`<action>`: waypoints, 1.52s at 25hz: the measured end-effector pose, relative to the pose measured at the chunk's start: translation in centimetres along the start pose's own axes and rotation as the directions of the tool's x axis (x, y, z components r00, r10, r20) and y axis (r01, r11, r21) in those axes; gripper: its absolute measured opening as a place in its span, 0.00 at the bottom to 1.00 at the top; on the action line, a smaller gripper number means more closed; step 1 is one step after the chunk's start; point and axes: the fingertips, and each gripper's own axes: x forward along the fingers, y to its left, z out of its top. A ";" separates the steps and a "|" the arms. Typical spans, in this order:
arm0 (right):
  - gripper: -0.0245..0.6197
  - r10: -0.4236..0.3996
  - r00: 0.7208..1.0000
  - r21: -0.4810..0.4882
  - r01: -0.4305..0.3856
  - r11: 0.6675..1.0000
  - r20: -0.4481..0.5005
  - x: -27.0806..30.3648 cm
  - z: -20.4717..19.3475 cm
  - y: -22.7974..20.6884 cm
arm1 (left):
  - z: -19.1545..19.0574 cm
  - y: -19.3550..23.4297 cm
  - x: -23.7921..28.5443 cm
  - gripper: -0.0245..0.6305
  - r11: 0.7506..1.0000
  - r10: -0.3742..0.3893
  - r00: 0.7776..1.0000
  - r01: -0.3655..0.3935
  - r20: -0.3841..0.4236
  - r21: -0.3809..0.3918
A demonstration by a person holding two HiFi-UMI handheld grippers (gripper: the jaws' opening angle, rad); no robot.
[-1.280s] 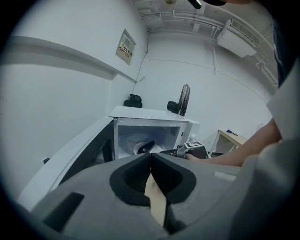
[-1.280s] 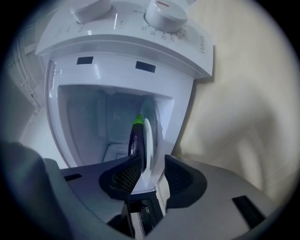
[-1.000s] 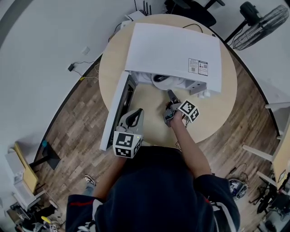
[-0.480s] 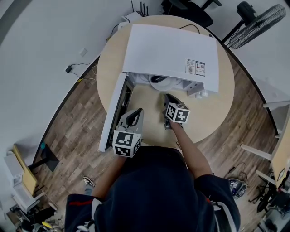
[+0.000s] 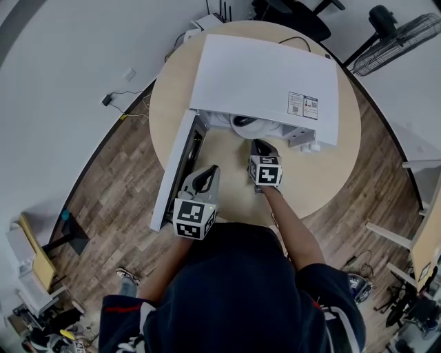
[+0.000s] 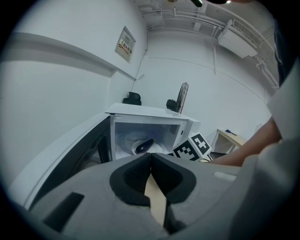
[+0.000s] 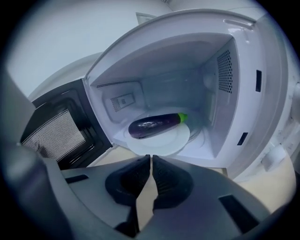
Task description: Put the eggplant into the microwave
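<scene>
The white microwave (image 5: pixel 265 76) stands on the round table with its door (image 5: pixel 173 172) swung open to the left. Inside it, the dark purple eggplant (image 7: pixel 152 125) with its green stem lies on a white plate (image 7: pixel 168 143); the left gripper view also shows the eggplant (image 6: pixel 144 146). My right gripper (image 7: pixel 151 158) hovers just in front of the opening, apart from the eggplant. Its jaws have just been closing and now meet with nothing between them. My left gripper (image 6: pixel 150 155) is shut and empty, held back near the door's free edge (image 5: pixel 204 174).
The microwave fills most of the table's (image 5: pixel 324 179) back half, and its open door overhangs the left edge. A fan (image 5: pixel 400 41) and a chair (image 5: pixel 289 10) stand on the wood floor beyond the table. A cable runs along the floor at left.
The right gripper has rolled about its own axis, so its marker cube now faces up, and its jaws have closed. The left gripper has stayed put.
</scene>
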 end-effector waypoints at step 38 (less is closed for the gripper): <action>0.06 0.053 0.998 0.016 -0.053 0.998 0.015 -0.2 2.8 1.1 | 1.0 1.0 0.7 0.06 1.000 -0.016 1.000 0.017 0.027 -0.017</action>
